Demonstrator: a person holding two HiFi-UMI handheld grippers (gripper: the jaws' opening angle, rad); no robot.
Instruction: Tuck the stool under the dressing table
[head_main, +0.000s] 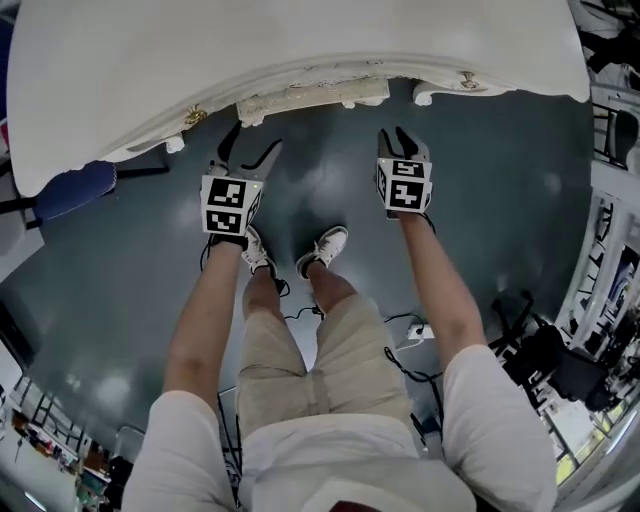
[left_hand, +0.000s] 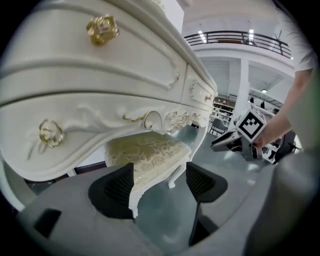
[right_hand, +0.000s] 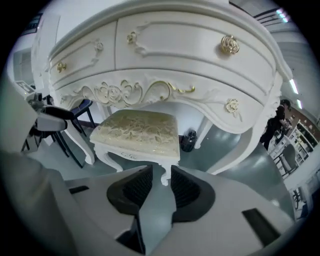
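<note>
The white dressing table (head_main: 250, 50) fills the top of the head view. A white stool (head_main: 312, 97) with a cream patterned seat sits under its front edge, only its near rim showing there. My left gripper (head_main: 252, 145) hovers just in front of the stool's left side, jaws wide open and empty. My right gripper (head_main: 394, 135) hangs to the right of the stool, jaws narrowed to a slim gap with nothing in it. The left gripper view shows the stool (left_hand: 145, 150) beyond the gripper (left_hand: 159, 187). The right gripper view shows the stool (right_hand: 137, 130) under the table's carved apron (right_hand: 150, 92), ahead of the gripper (right_hand: 156, 186).
A blue chair (head_main: 75, 188) stands left of the table, and its dark legs (right_hand: 70, 142) show left of the stool. A small black bin (right_hand: 188, 140) sits under the table. Cables and a power strip (head_main: 415, 333) lie behind my feet (head_main: 325, 245). Equipment racks (head_main: 560, 370) line the right.
</note>
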